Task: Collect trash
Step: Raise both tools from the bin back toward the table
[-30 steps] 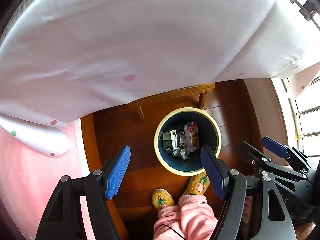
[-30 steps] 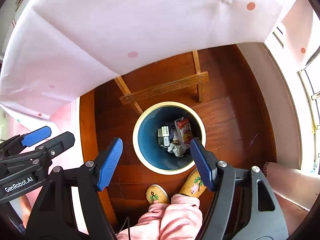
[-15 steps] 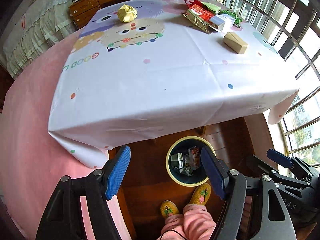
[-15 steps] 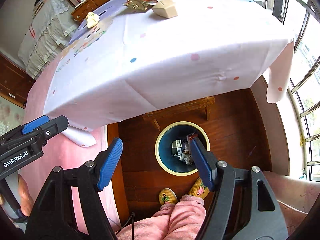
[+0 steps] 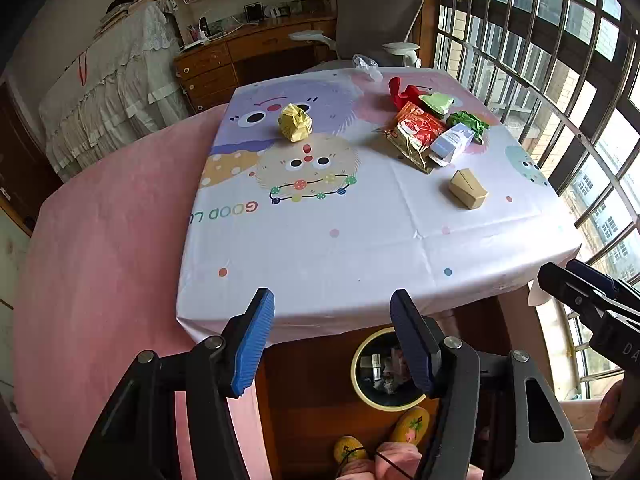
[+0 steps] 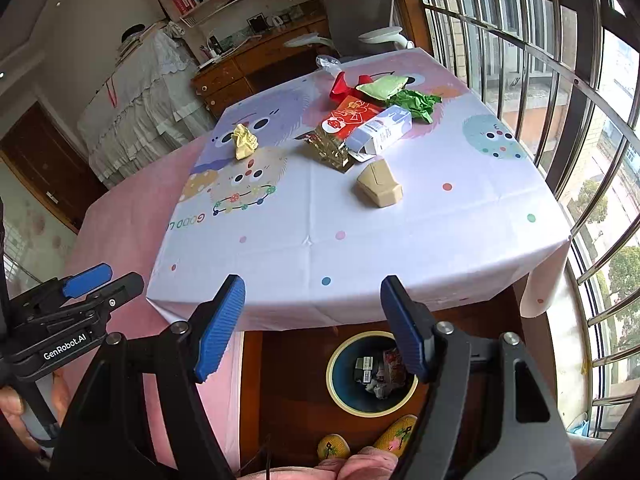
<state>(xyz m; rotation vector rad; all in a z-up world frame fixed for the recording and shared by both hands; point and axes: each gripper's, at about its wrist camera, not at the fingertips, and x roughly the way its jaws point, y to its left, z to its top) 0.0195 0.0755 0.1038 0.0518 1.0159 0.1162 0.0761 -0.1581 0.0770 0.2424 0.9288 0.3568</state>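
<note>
Above the table's near edge, you are holding the left gripper [image 5: 332, 336] and right gripper [image 6: 312, 326] wide and empty. Trash is lying well ahead: the tan box [image 6: 379, 189] nearest, cartons and wrappers [image 6: 362, 124] behind it, a yellow wad [image 5: 295, 122] left. The bin [image 6: 372, 374] is sitting below. Reach for the box first, jaws straddling its short sides.

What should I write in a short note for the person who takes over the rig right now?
Left claw and right claw: both open, empty, held before the table's near edge.
Bin on the floor under that edge already holds some trash.
Left on the tablecloth: yellow paper ball, tan box, white carton, red-gold wrapper, green paper, red scrap.
</note>
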